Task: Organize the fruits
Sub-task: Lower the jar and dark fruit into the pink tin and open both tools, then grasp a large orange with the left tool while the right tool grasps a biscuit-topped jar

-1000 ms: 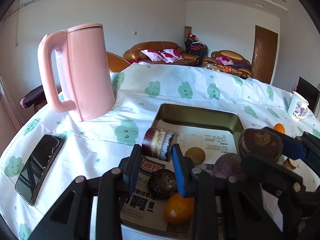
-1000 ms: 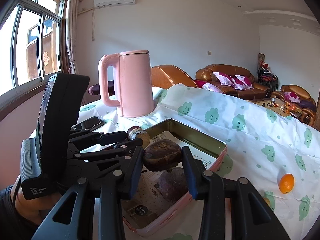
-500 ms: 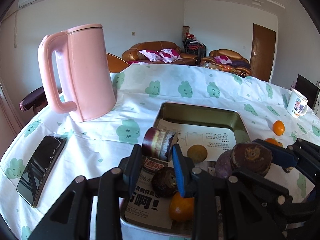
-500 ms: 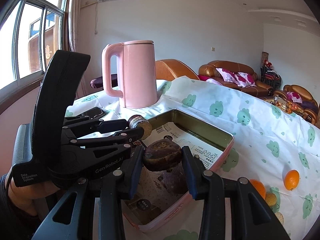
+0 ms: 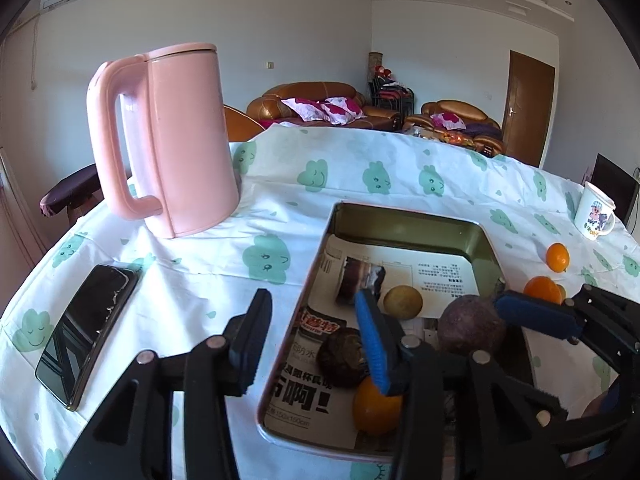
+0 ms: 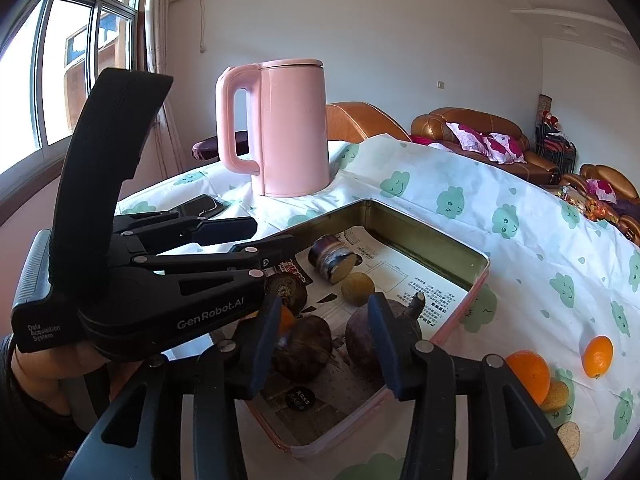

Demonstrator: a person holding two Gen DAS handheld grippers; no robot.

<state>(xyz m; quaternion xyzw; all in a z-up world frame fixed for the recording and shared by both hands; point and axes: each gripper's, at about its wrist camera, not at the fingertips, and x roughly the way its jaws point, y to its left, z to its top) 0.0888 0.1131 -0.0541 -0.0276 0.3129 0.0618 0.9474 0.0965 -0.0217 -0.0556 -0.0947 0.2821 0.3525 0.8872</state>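
The paper-lined metal tray (image 5: 408,216) holds several fruits. A cut purple-skinned piece (image 5: 360,280) lies on the paper just past my left gripper (image 5: 312,340), whose jaws are opening with nothing between them. Near it are a yellow round fruit (image 5: 402,302), a brown fruit (image 5: 346,356), an orange (image 5: 376,408) and a large purple fruit (image 5: 472,328). My right gripper (image 6: 324,344) hangs over the tray's near end (image 6: 440,236), jaws opening. A dark brown fruit (image 6: 304,348) rests on the tray floor below its fingers, untouched. The left gripper (image 6: 260,236) shows at the left.
A tall pink kettle (image 5: 180,140) stands behind the tray, and a phone (image 5: 86,332) lies to the left. Two oranges (image 6: 598,356) (image 6: 526,372) and small pale fruits sit on the cloth right of the tray. A mug (image 5: 595,216) is far right.
Both grippers have opened. The cut purple-skinned piece left the left gripper and lies in the tray. The brown fruit dropped from the right gripper onto the tray floor.
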